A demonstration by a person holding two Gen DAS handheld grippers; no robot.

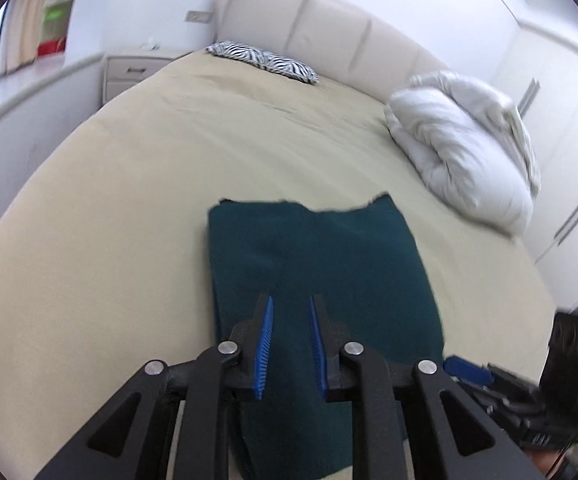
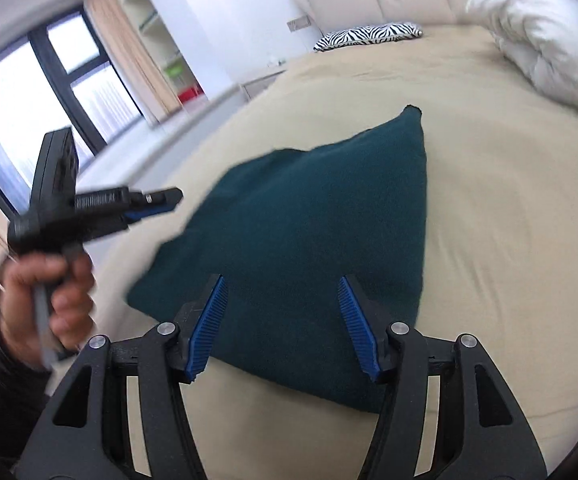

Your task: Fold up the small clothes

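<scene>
Garment [image 1: 321, 264]: a dark teal piece of soft, fleecy cloth, lying flat on the beige bed [image 1: 129, 200] near its front edge, well apart from everything else. It already sits as a compact, roughly rectangular stack, with straight side edges and a slightly ragged far edge where two corners poke up. That shape suggests at least one fold is done; whether another fold is wanted, or only a final smoothing, cannot be told. No loose sleeves or legs stick out.

Left gripper [image 1: 291, 300] hangs over the near part of the cloth, its blue pads a narrow gap apart with nothing pinched between them. Right gripper [image 2: 281, 280] hovers over the near edge from the other side, jaws standing wide and empty. Neither holds the cloth, so it looks released.

Farther off lie a white duvet [image 1: 461, 148] bundled at the right side and a zebra pillow [image 1: 265, 60] by the headboard [image 1: 329, 28].
</scene>
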